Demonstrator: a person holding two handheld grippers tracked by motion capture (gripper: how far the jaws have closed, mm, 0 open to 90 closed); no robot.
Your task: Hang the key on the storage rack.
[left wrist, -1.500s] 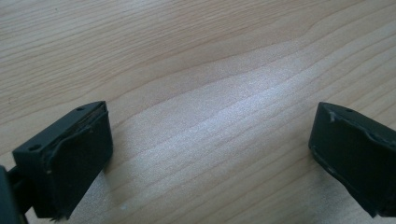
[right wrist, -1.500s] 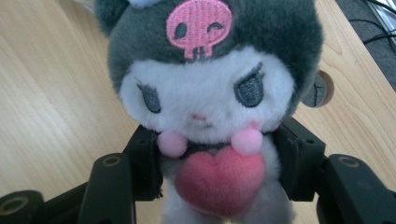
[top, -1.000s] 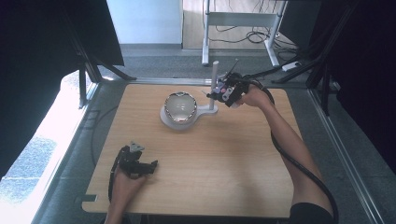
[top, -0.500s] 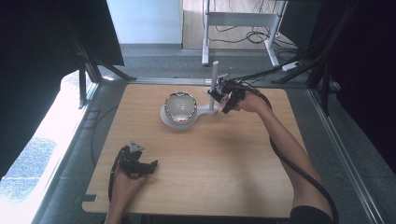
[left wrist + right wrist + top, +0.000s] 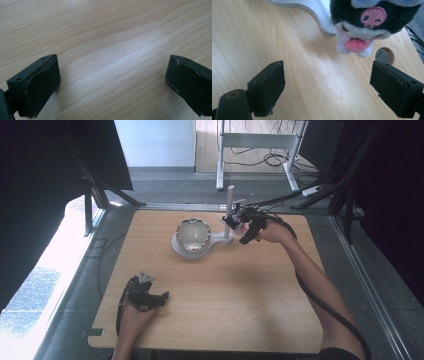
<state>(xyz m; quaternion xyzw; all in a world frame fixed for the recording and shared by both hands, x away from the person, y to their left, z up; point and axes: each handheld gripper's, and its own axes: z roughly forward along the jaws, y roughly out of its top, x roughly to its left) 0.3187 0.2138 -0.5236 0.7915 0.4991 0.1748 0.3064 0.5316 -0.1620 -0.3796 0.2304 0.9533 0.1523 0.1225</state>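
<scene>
Right gripper (image 5: pixel 327 86) just opening, empty, below plush toy (image 5: pixel 372 22)

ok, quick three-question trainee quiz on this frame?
1. True or false: the left tongs hold the plush toy.
2. The left tongs' jaws stand: A) open over bare wood B) shut on a cable C) shut on a cup.
3. Which tongs are nearer the plush toy?
Key: 1 false. 2 A. 3 the right tongs; their jaws have just been opening, with nothing between them.
</scene>
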